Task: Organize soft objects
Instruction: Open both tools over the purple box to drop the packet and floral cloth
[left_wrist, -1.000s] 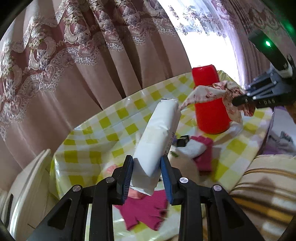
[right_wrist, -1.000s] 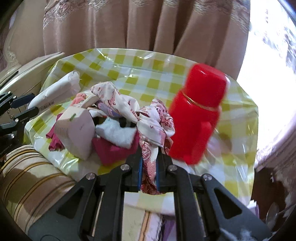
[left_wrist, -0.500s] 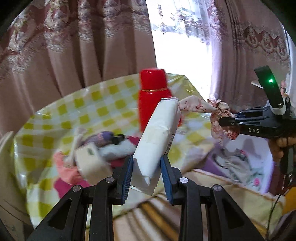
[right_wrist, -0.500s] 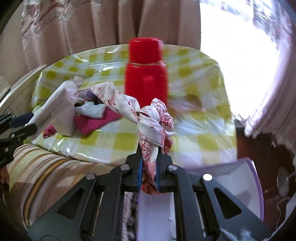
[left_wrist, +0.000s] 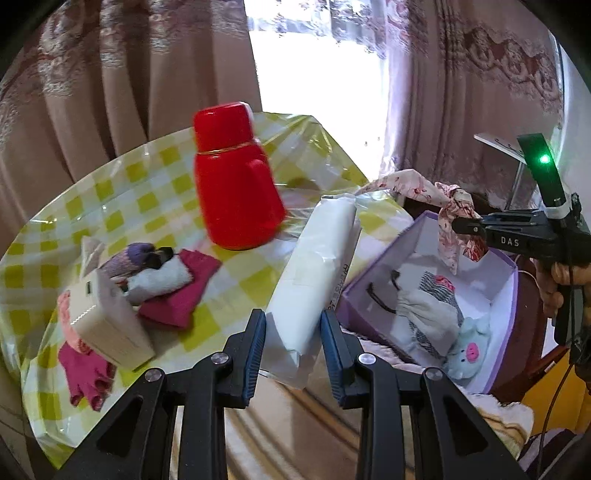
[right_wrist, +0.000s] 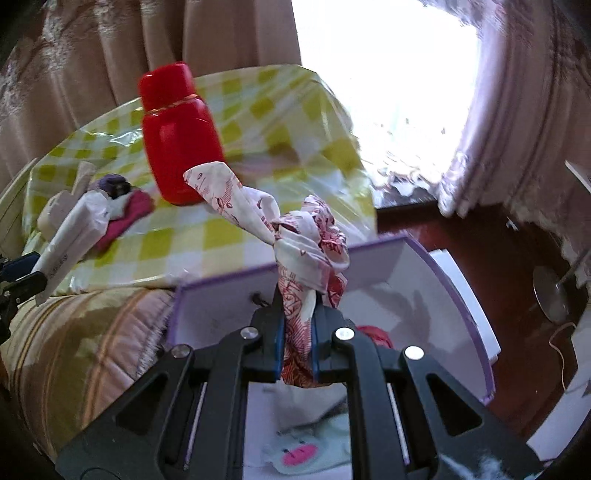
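Observation:
My left gripper (left_wrist: 293, 345) is shut on a white soft pack of tissues (left_wrist: 317, 273), which sticks up and forward from the pads, over the table's near edge. My right gripper (right_wrist: 297, 343) is shut on a red-and-white patterned cloth (right_wrist: 306, 254) and hangs above the open purple box (right_wrist: 465, 306); it also shows at the right of the left wrist view (left_wrist: 465, 225), cloth (left_wrist: 448, 214) dangling over the box (left_wrist: 506, 291). In the box lie a striped grey cloth (left_wrist: 428, 314) and a small pale pig toy (left_wrist: 467, 349). On the checked table (left_wrist: 147, 199) lie magenta gloves (left_wrist: 181, 295), a white towel (left_wrist: 159, 280) and a purple knitted item (left_wrist: 129, 254).
A red flask (left_wrist: 232, 188) stands upright mid-table. A cream box (left_wrist: 107, 321) leans near the table's left front. A striped cushion (right_wrist: 74, 339) lies between table and box. Curtains and a bright window close the back. A hand (left_wrist: 554, 291) holds the right gripper.
Both grippers have swung right, away from the table's pile toward the purple box, each keeping its load. The box has come into view, and the right gripper with the cloth is now over it.

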